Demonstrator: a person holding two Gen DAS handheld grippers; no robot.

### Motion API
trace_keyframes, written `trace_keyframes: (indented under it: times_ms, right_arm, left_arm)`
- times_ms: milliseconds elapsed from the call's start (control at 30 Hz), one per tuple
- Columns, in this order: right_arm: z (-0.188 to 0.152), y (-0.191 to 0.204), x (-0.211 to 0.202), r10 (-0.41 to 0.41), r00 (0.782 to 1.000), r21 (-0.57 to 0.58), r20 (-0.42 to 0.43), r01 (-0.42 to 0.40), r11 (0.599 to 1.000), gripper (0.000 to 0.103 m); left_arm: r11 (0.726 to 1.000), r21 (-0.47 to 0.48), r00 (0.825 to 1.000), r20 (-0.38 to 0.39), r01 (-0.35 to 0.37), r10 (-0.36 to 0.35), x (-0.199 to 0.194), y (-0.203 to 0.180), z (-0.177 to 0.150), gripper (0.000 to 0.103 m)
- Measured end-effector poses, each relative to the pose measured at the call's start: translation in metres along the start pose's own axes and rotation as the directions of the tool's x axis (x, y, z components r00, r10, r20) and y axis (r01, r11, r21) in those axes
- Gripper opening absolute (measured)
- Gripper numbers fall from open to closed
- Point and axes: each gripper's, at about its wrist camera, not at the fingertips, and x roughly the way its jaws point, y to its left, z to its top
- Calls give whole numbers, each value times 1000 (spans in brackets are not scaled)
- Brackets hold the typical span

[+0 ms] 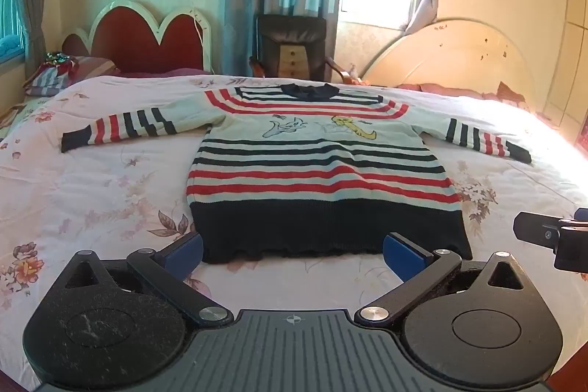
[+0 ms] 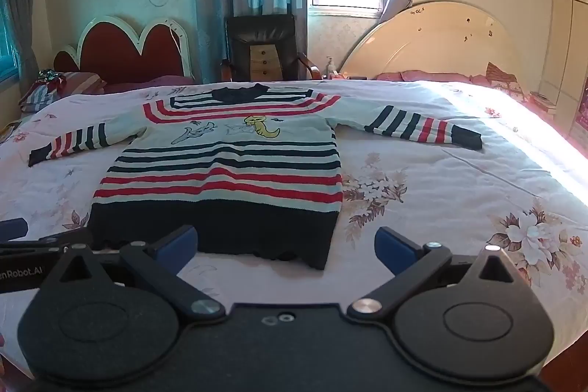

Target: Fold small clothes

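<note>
Both the left tongs [image 1: 292, 250] and the right tongs [image 2: 286, 245] stand wide and empty, just short of the dark hem of the striped sweater [image 1: 316, 164] — it lies flat, sleeves spread, on the floral bed [image 1: 92, 201]. Bare quilt rings it; the right view shows more open bed on its right.

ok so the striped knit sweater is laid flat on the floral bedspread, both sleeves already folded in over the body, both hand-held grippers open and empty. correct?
Not quite. The sleeves are not folded in: on the striped knit sweater, both sleeves lie spread straight out to the sides, as both wrist views show. The rest holds: it lies flat on the floral bedspread, and the left hand-held gripper and right hand-held gripper are open and empty.
</note>
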Motion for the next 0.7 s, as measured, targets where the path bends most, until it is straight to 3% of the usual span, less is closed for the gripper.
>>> trace_keyframes:
  times_ms: [167, 200, 700]
  right_arm:
    - [-1, -1, 0, 0, 1000, 1, 2, 0, 1000, 102]
    - [-1, -1, 0, -2, 1000, 1, 2, 2, 1000, 102]
    - [-2, 0, 0, 2, 1000, 12, 1, -2, 1000, 102]
  left_arm:
    - [1000, 4, 1000, 20, 6, -6, -5, 0, -3, 103]
    - [1000, -3, 1000, -19, 1, -1, -1, 2, 1, 103]
    - [1000, -5, 1000, -21, -3, 3, -1, 0, 3, 103]
